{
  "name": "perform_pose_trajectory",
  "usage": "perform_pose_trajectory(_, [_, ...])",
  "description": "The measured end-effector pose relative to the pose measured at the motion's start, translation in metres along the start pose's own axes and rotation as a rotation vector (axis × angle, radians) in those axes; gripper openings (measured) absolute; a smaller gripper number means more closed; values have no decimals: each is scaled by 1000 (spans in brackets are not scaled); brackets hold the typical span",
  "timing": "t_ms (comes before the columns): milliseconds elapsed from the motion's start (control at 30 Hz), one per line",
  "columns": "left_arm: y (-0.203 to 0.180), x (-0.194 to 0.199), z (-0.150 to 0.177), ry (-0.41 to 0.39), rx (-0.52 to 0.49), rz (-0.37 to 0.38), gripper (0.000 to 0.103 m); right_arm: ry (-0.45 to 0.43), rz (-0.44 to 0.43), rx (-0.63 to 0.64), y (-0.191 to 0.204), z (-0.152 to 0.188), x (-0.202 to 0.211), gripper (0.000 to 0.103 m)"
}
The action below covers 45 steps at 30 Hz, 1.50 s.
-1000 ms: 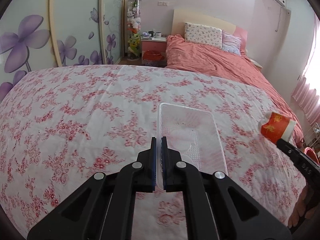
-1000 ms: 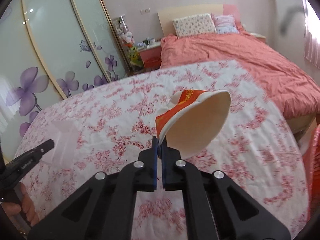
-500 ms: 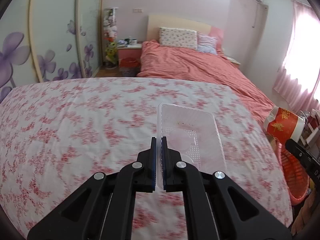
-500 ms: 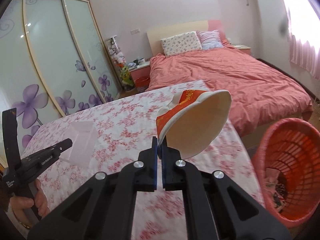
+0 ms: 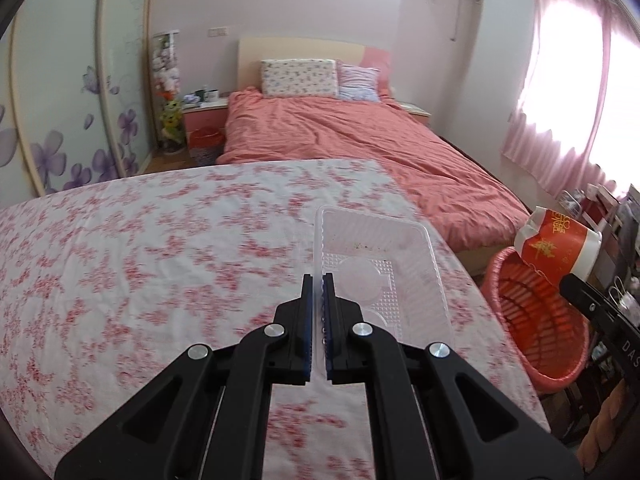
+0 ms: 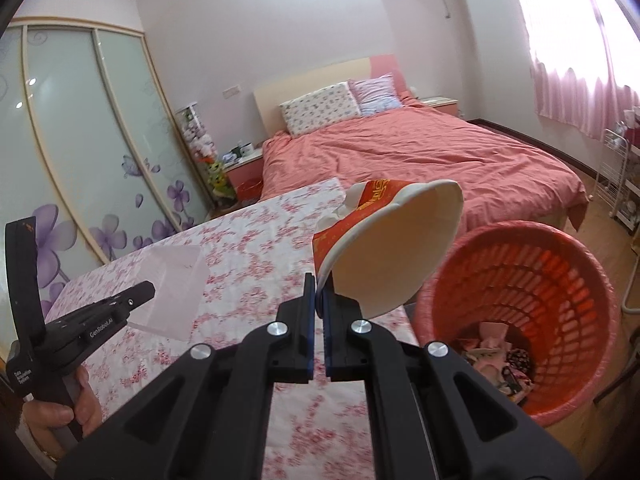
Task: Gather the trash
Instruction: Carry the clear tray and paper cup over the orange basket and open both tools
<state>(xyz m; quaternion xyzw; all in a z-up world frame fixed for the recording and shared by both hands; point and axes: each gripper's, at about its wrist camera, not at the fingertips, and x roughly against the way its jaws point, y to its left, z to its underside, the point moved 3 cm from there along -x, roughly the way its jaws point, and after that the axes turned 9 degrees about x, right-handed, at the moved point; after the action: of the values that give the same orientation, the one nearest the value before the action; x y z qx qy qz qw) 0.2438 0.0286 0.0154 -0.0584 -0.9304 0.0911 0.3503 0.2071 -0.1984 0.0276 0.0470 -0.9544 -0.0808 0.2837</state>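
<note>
Two pieces of trash are held up at once, one in each tool. The left gripper (image 5: 317, 286) has its jaws pinched nearly together on the near rim of a clear rectangular plastic tray (image 5: 378, 264), which juts forward from the fingertips toward twelve o'clock in the left wrist view, above the white tablecloth with a red floral print (image 5: 160, 248). From the right wrist view the same tray (image 6: 176, 280) shows at nine o'clock, pale and see-through, at the tip of the left gripper (image 6: 150, 289), whose black handle is wrapped by the person's left hand (image 6: 60, 408) at eight o'clock.

The right gripper (image 6: 318, 292) is closed just as tightly, its blue-lined jaws clamped on the rim of a crumpled red and white paper cup (image 6: 394, 248). The cup lies tilted with its cream-coloured mouth facing the camera, and sits up toward one o'clock from the fingertips. An orange-red plastic mesh wastebasket (image 6: 560, 264) stands on the floor at four o'clock in that view, just beside the table edge, with scraps of paper and wrappers in its bottom; the cup overlaps the basket's near left rim in the picture. In the left wrist view the cup (image 5: 560, 248) appears at three o'clock, over the far rim of the wastebasket (image 5: 520, 320).

A bed with a coral-pink duvet (image 6: 420, 152) lies beyond the table at twelve o'clock.
</note>
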Motion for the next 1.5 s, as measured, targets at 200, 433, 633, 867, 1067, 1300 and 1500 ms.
perform_pose_trajectory(200, [-31,1,5,11,-22,59,4,-26,44,-22,-24,8,20,4])
perform_pose_trajectory(433, [-76,-2,15,33,-54,138,4,-49,112,-71,-62,21,41,4])
perform_pose_trajectory(633, [-117,-9,27,63,-76,203,4,-51,157,-119,-93,30,48,4])
perform_pose_trajectory(867, [-156,-19,41,94,-117,255,4,-58,194,-155,-122,40,54,4])
perform_pose_trajectory(1067, [-180,-28,51,116,-140,283,4,-56,207,-177,-140,48,54,4])
perform_pose_trajectory(1300, [-203,-37,59,139,-164,302,4,-58,216,-200,-158,53,53,4])
perform_pose_trajectory(1500, [-218,-48,65,162,-180,314,4,-65,228,-219,-170,49,54,4])
